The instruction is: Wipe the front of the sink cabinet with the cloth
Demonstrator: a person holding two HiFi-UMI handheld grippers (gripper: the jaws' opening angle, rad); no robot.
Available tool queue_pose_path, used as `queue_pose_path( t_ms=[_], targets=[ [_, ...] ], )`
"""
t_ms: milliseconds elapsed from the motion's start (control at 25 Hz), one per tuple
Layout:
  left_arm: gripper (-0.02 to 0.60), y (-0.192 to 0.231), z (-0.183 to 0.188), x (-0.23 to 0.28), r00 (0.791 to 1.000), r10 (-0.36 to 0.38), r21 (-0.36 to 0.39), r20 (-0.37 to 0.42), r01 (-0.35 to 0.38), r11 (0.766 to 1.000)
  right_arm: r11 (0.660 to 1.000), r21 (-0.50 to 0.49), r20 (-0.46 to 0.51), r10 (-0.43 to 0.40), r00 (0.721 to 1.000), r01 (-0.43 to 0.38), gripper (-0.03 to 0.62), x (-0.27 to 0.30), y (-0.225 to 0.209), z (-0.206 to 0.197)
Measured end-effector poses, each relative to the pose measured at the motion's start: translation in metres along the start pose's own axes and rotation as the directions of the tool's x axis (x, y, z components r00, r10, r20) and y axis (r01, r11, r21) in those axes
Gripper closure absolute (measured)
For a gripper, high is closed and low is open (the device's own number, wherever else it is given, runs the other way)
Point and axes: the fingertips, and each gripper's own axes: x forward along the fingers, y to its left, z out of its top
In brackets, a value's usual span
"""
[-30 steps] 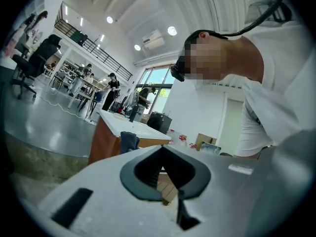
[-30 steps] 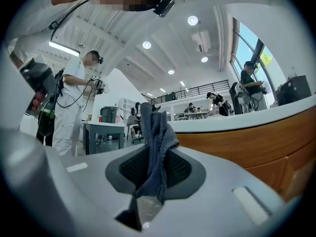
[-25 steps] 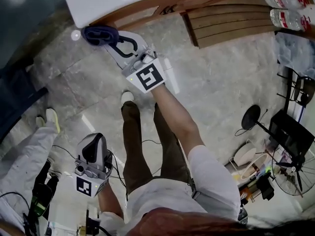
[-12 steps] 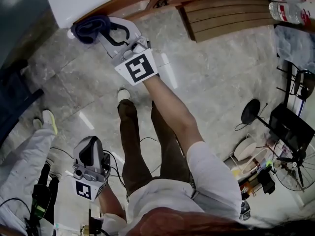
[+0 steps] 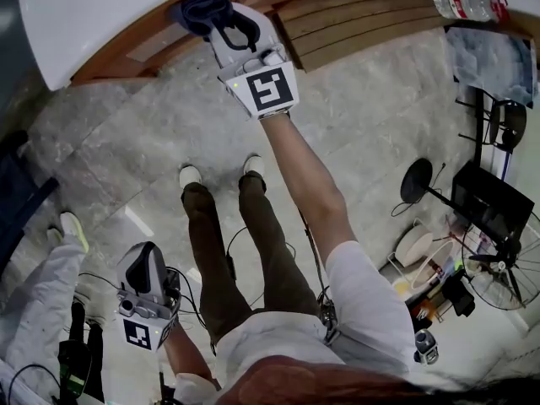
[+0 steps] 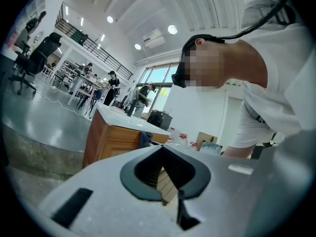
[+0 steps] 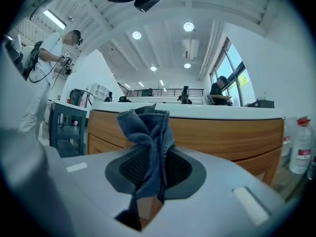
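The sink cabinet shows as a curved wooden front (image 5: 135, 47) under a white countertop (image 5: 76, 11). My right gripper (image 5: 213, 19) reaches to that front at the top of the head view, shut on a dark blue cloth (image 5: 198, 11) that lies bunched against the wood. In the right gripper view the cloth (image 7: 148, 132) stands up crumpled between the jaws of my right gripper (image 7: 149, 169), with the cabinet (image 7: 222, 132) just behind. My left gripper (image 5: 145, 270) hangs low beside the person's left leg, shut and holding nothing. In its own view my left gripper (image 6: 165, 181) faces the cabinet (image 6: 106, 142) from afar.
A slatted wooden pallet (image 5: 371, 24) leans by the cabinet's right end, with water bottles (image 5: 464, 2) beyond it. A fan (image 5: 498, 277), a round stand (image 5: 426, 184) and clutter fill the right side. Another person (image 5: 38, 294) stands at lower left among floor cables.
My right gripper has carried the cloth rightward along the cabinet front. The person's feet have shifted that way too. The left gripper stays low at the side.
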Motion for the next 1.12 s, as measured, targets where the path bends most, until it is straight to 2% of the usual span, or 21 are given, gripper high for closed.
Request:
queue_pose_path(
  t_ms=[240,440,640,920,1000,1120],
  targets=[
    [0.583,-0.006,-0.007,0.034,1.000,-0.019,0.005,-0.022,0.019,1.000,0.999,-0.007,-0.007,-0.051,0.999,0.051,0.500,-0.016,-0.072,-0.005],
    [0.584,-0.013,-0.012,0.055,0.998,-0.033,0.011,-0.046,0.033,0.999,0.985,0.027,-0.014,-0.173,0.985,0.173,0.500,-0.038,-0.153,-0.011],
    [0.583,-0.018,-0.015,0.066,0.998,-0.049,0.002,-0.048,0.049,0.999,0.927,0.105,-0.021,-0.361,0.933,0.361,0.503,-0.064,-0.245,-0.015],
    [0.583,-0.020,-0.016,0.066,0.997,-0.052,0.012,-0.061,0.053,0.999,0.824,0.168,-0.032,-0.544,0.838,0.542,0.514,-0.085,-0.316,-0.020],
    [0.583,-0.020,-0.016,0.064,0.997,-0.051,0.014,-0.064,0.052,0.999,0.808,0.166,-0.039,-0.567,0.823,0.565,0.517,-0.087,-0.323,-0.022],
    [0.583,-0.018,-0.018,0.061,0.997,-0.050,0.016,-0.067,0.051,0.999,0.818,0.124,-0.046,-0.561,0.827,0.562,0.526,-0.087,-0.324,-0.022]
  ],
)
